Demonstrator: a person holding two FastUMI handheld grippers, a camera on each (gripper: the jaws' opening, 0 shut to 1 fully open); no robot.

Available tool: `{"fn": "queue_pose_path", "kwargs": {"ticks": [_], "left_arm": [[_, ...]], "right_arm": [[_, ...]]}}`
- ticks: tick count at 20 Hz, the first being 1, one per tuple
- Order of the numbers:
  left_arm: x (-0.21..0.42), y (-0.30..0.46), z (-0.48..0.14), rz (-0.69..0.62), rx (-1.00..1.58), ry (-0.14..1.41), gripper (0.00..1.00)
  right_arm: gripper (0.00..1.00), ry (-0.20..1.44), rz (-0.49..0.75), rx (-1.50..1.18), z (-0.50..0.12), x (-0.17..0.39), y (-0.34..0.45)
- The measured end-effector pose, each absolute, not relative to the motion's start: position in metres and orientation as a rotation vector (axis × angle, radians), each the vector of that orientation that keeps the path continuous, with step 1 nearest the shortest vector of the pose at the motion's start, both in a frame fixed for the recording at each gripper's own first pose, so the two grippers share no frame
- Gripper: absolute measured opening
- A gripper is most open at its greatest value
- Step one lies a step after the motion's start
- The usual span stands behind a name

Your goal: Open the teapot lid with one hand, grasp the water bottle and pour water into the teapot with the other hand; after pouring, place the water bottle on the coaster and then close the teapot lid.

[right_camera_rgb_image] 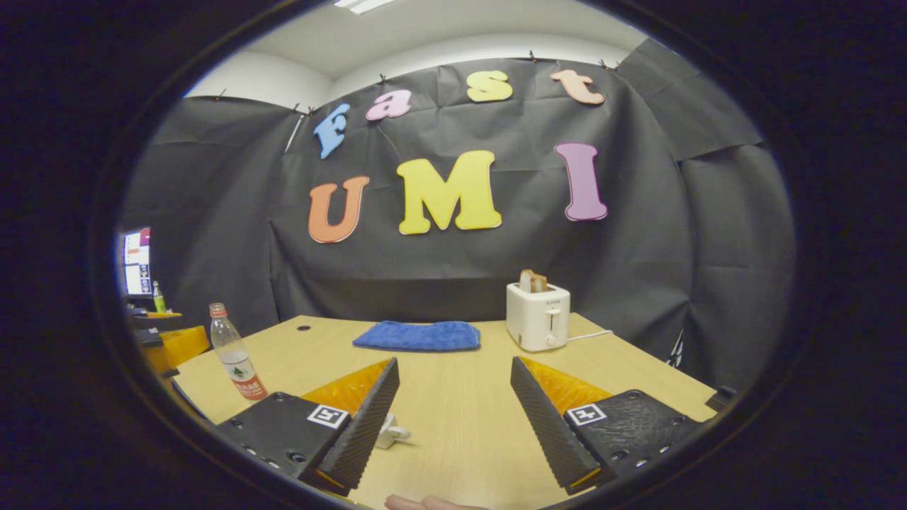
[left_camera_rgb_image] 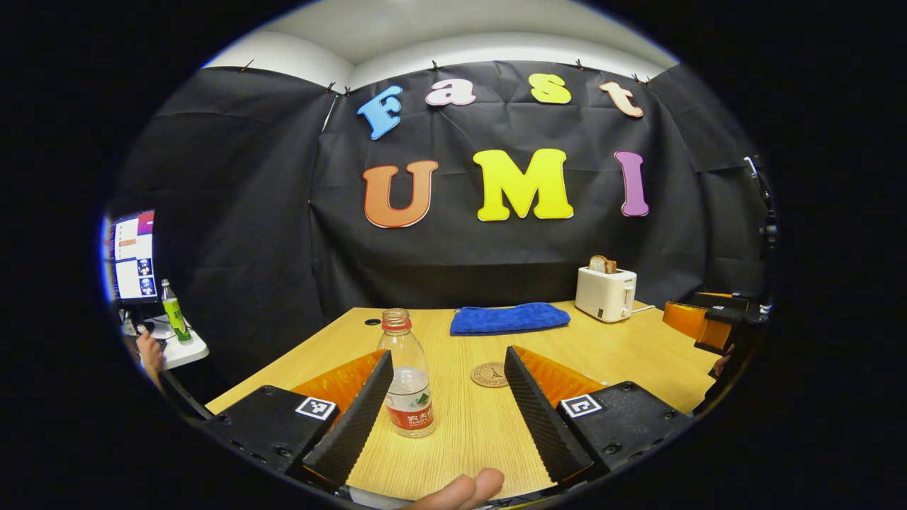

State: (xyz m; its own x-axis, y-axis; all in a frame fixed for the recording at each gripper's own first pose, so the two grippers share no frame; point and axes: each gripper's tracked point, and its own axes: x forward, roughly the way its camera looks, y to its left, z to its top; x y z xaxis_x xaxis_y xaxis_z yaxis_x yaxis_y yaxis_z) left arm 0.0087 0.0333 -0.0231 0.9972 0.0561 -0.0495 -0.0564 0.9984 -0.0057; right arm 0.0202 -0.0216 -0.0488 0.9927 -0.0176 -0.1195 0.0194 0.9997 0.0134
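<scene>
Left gripper [left_camera_rgb_image: 448,407] is spread wide, water bottle [left_camera_rgb_image: 407,379] seen upright just beside its left finger, ungripped. Right gripper [right_camera_rgb_image: 453,414] is spread over table [right_camera_rgb_image: 460,425].

Clear glossy plastic bottle [left_camera_rgb_image: 407,375] on a smooth matt wood-grain table [left_camera_rgb_image: 623,347], fuzzy cloth towel [left_camera_rgb_image: 509,318].

Black cloth wall [right_camera_rgb_image: 638,269] hung behind my pale wood surface [right_camera_rgb_image: 460,404]; white ceiling [right_camera_rgb_image: 425,35] above, ceiling light [right_camera_rgb_image: 361,4], monitor [left_camera_rgb_image: 133,256] far left.
</scene>
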Motion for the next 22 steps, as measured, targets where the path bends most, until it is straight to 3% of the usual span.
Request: {"fn": "queue_pose_path", "kwargs": {"ticks": [2,6,7,10,15,16,22], "left_arm": [[0.015,0.038,-0.024,0.07,0.003,0.041,0.99],[0.023,0.047,-0.035,0.105,0.0,0.05,0.99],[0.025,0.049,-0.038,0.115,-0.001,0.053,0.99],[0.028,0.064,-0.05,0.156,-0.016,0.07,0.99],[0.02,0.073,-0.042,0.157,-0.038,0.012,0.99],[0.018,0.075,-0.041,0.157,-0.029,0.005,0.99],[0.012,0.095,-0.039,0.19,-0.011,-0.007,0.99]], "right_arm": [[0.96,0.116,-0.005,0.0,-0.048,0.023,-0.019],[0.92,0.082,0.004,-0.048,-0.048,0.038,-0.017],[0.99,0.082,0.028,-0.062,-0.051,0.044,-0.01],[0.93,0.108,0.086,-0.096,-0.07,0.056,0.003],[0.98,0.125,0.129,-0.069,-0.091,0.066,0.019],[0.93,0.134,0.134,-0.059,-0.098,0.068,0.022],[0.95,0.166,0.161,-0.051,-0.128,0.082,0.056]]}}
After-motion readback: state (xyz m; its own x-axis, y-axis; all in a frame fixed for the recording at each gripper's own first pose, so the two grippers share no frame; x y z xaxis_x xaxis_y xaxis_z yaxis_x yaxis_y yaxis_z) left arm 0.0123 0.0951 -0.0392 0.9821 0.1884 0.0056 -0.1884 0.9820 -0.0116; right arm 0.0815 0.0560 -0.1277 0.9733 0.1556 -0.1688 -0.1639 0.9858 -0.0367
